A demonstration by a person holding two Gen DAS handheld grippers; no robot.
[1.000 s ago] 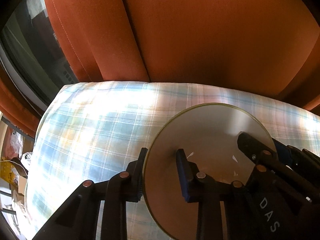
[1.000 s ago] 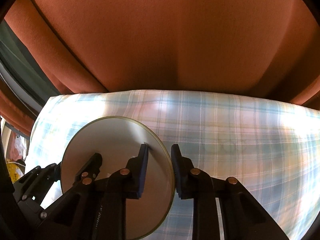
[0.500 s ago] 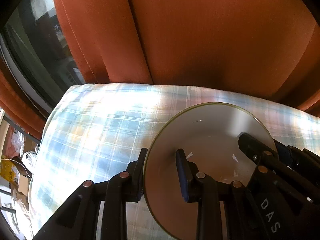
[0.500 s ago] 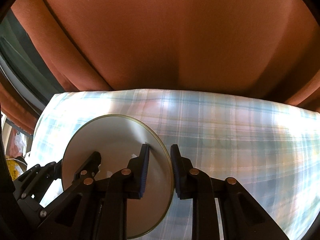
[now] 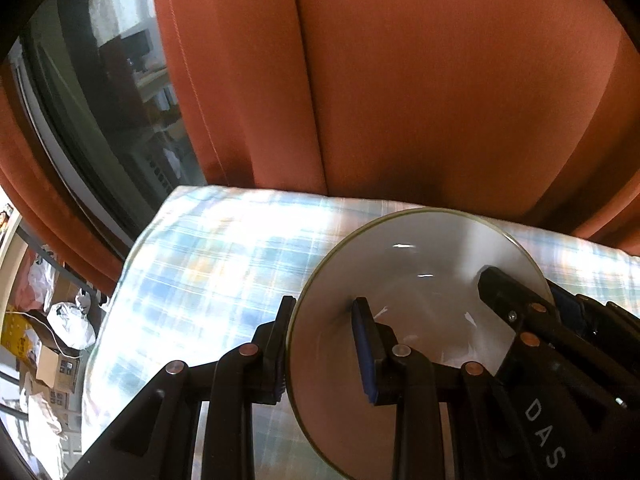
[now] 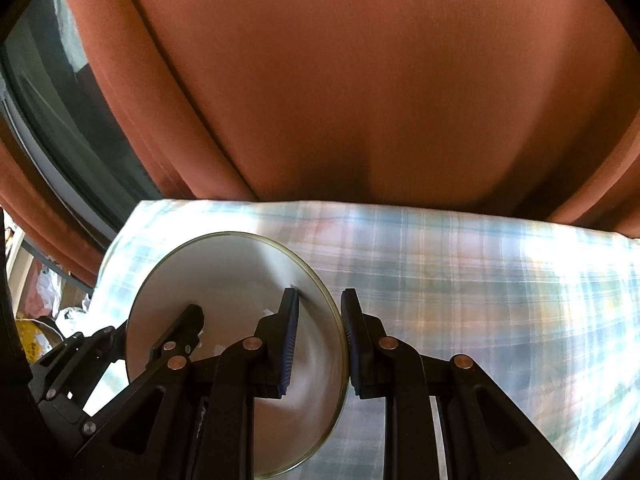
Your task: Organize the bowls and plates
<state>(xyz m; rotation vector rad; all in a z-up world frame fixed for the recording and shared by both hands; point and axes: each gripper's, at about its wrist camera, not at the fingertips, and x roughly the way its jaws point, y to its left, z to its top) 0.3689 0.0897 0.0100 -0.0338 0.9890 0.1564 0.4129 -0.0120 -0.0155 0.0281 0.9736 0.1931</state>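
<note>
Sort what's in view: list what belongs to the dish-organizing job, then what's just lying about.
Job:
white bowl, gripped at opposite rims
left tongs
right tongs
plaid tablecloth

Lying about:
orange curtain
window
cardboard boxes

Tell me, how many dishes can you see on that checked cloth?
1: a white bowl, gripped on opposite rims by the left gripper and right gripper, over the plaid cloth. Others may lie out of view.

A round white ceramic bowl (image 5: 420, 276) is edged with a thin olive-gold rim. The worktop (image 6: 460, 272) is covered in a pale plaid cloth of blue, white and peach checks. Rust-orange fabric curtains (image 6: 360, 80) are seen behind. Black frames and blue pads are shown on the left hand-held gripper (image 5: 324, 348) and right hand-held gripper (image 6: 318, 340).
</note>
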